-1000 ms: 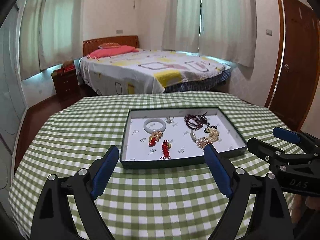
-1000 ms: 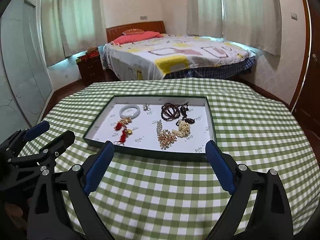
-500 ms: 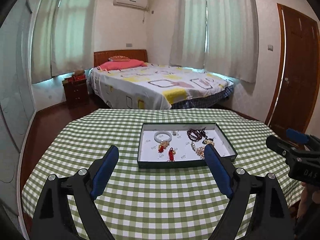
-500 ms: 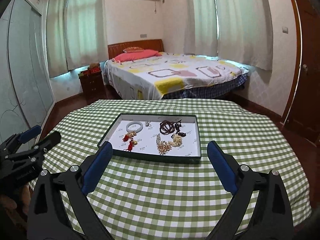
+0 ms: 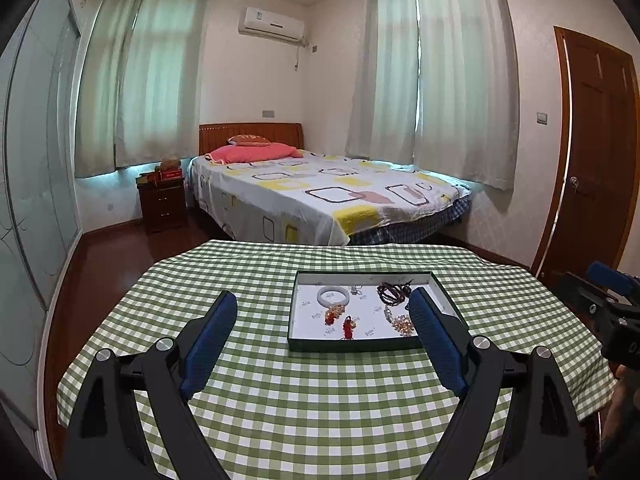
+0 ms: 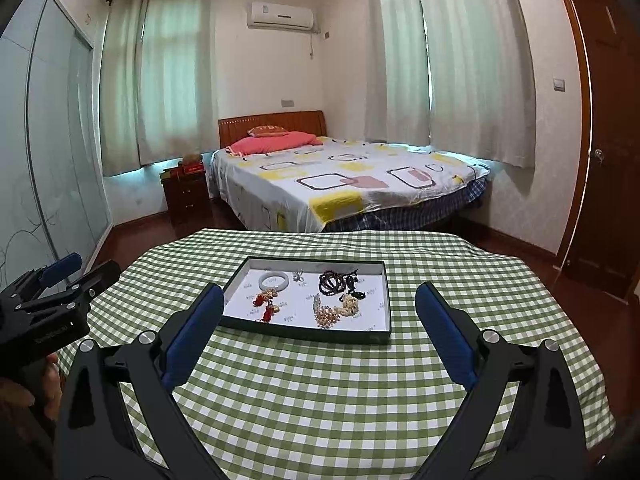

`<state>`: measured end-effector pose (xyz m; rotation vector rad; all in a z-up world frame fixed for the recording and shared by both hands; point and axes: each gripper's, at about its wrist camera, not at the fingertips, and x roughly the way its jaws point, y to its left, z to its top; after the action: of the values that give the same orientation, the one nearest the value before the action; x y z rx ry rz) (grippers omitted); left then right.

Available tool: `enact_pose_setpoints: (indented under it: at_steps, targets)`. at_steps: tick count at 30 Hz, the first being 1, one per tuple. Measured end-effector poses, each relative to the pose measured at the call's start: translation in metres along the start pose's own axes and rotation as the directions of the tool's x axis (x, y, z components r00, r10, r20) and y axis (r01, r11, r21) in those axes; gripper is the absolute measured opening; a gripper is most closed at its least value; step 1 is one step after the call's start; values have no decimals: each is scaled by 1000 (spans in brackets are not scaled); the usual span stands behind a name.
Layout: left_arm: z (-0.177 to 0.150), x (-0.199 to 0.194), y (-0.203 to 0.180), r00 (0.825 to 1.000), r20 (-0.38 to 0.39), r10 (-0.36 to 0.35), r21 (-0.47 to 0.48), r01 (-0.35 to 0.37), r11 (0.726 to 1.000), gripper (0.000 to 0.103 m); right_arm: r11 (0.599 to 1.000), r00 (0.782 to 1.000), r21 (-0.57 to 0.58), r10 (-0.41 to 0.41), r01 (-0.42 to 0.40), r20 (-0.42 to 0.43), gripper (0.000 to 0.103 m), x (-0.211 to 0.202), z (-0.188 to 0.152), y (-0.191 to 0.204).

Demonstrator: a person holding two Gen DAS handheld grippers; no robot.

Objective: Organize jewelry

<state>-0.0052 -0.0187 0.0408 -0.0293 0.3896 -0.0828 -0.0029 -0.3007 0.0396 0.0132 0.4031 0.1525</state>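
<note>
A dark green tray (image 5: 352, 345) with a white floor sits on the checked table; it also shows in the right wrist view (image 6: 304, 333). In it lie a pale jade bangle (image 5: 333, 297) (image 6: 273, 280), red and gold charms (image 5: 349, 327) (image 6: 265, 307), dark bead strands (image 5: 394, 292) (image 6: 334, 283) and a pale gold bead cluster (image 5: 402, 323) (image 6: 334, 310). My left gripper (image 5: 322, 338) is open and empty, held back above the table's near half. My right gripper (image 6: 320, 330) is open and empty, likewise short of the tray.
The green checked tablecloth (image 5: 320, 408) covers a round table. Behind it stand a bed (image 5: 320, 196), a dark nightstand (image 5: 162, 202) and a brown door (image 5: 596, 152) at the right. Each gripper shows at the edge of the other's view.
Both grippers have pulled back and up from the tray, which now looks smaller and farther. More of the room and ceiling is in view. Jaws stayed open.
</note>
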Motion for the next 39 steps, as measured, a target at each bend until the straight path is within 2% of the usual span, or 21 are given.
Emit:
enact_pose_setpoints:
  at_steps: [39]
  targets:
    - [0, -5, 6, 1000, 11, 9, -5, -9, 1000, 85, 1000, 1000, 4, -5, 5, 20, 94, -9, 3, -1]
